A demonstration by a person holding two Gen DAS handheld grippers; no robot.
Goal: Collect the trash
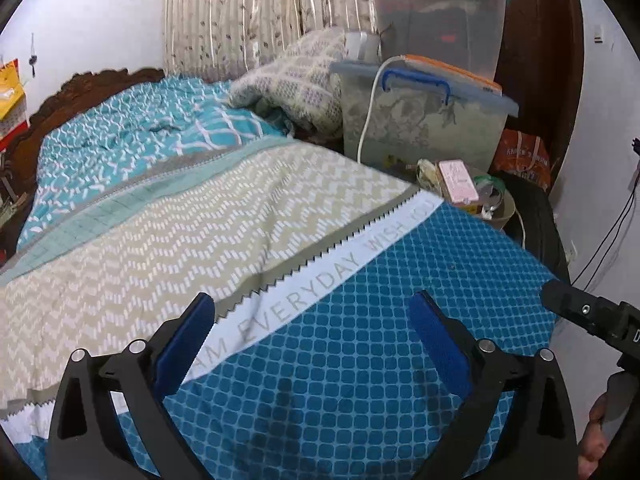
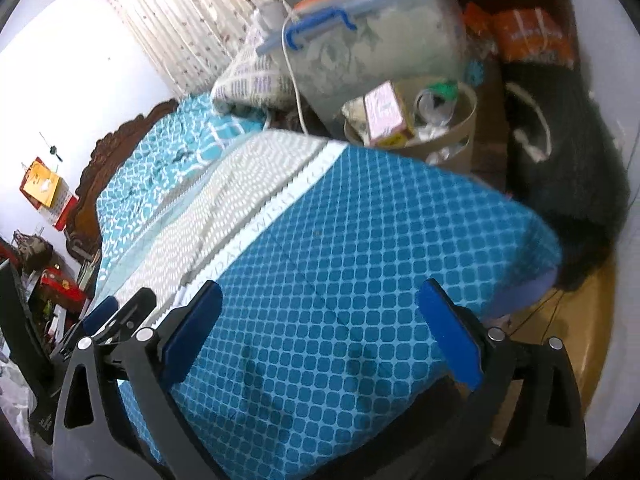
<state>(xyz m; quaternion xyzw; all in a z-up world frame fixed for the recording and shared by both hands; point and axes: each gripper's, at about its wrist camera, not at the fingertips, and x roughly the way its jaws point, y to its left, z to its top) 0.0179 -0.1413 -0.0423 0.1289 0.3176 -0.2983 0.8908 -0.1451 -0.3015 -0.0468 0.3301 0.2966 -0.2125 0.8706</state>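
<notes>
- Far left: carved wooden headboard (image 1: 100,84) ran along the wall w/ a yellow-and-red hanging (image 1: 10,92) beside it. Cluttered, no room to swing that way.
- Bed (image 1: 168,220) filled most of the view; teal, beige zigzag & blue-grid quilt, flat, nothing loose on it that I could see.
- Left gripper (image 1: 312,340) hung over the blue-grid part, jaws spread wide, nothing between the pads. Just quilt under it.
- Right gripper (image 2: 320,328) sat just beside it nearer the bed's foot corner, jaws also wide & empty. Its black body showed at the right edge of the left cam, w/ part of a hand (image 1: 596,440) below.
- The two stood close, so a careless swing could knock one into the other.
- Past the bed's far edge: the trash bin (image 2: 460,136), round, beige, already piled above the rim w/ a pink box (image 2: 384,112), a can and wrappers. That's where the trash was, well apart from both grippers.
- Risk, imo: heaped load could spill if bin got tipped or grabbed by one wall only; the pink box on top looked likeliest to slide off.
- White cable (image 2: 294,80) hung from the storage tub (image 2: 380,48) down just beside the bin. Could snag a finger reaching in.
- Bin was hemmed in: tub behind, bed edge in front, dark bag (image 2: 568,184) to the right. Open room was mostly from above.
- Far right: bare brown floor (image 2: 576,320) past the bed corner, the only clear walking path round.
</notes>
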